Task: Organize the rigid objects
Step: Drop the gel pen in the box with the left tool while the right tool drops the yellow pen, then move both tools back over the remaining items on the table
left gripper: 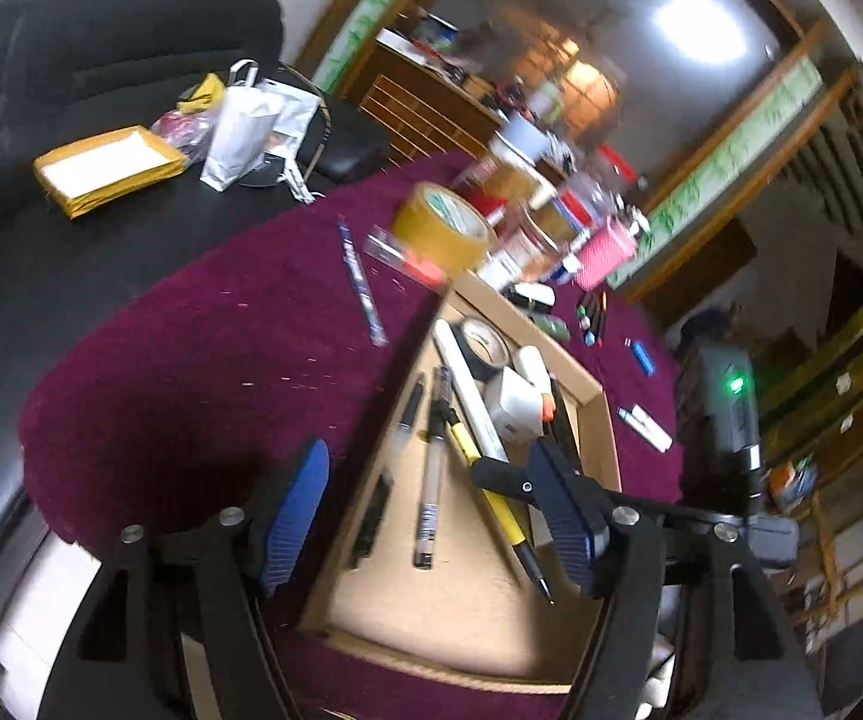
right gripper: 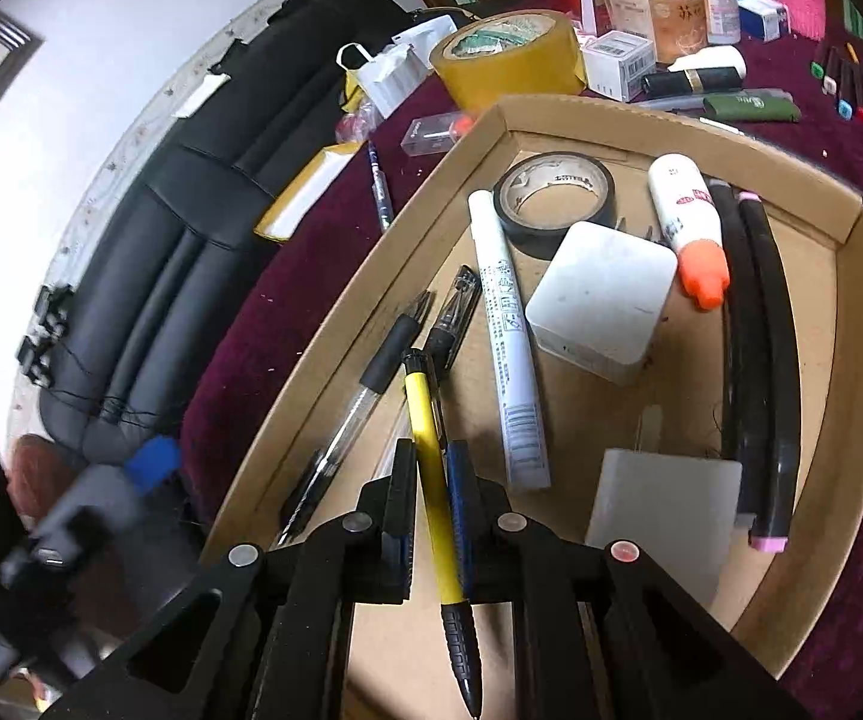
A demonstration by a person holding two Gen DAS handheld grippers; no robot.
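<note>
- My right gripper (right gripper: 431,480) pinches the yellow-barrelled black-tipped pen (right gripper: 431,450) over the shallow brown cardboard tray (right gripper: 851,324).
- My left gripper (left gripper: 431,516) hangs wide apart, empty, at the tray's 7 o'clock corner.

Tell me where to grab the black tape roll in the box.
Judging by its pose, take the black tape roll from above, one finger in its open core, the other outside the wall facing the box corner. It lies flat, and the white marker and white block crowd its other sides. The right gripper must first release the yellow pen.
</note>
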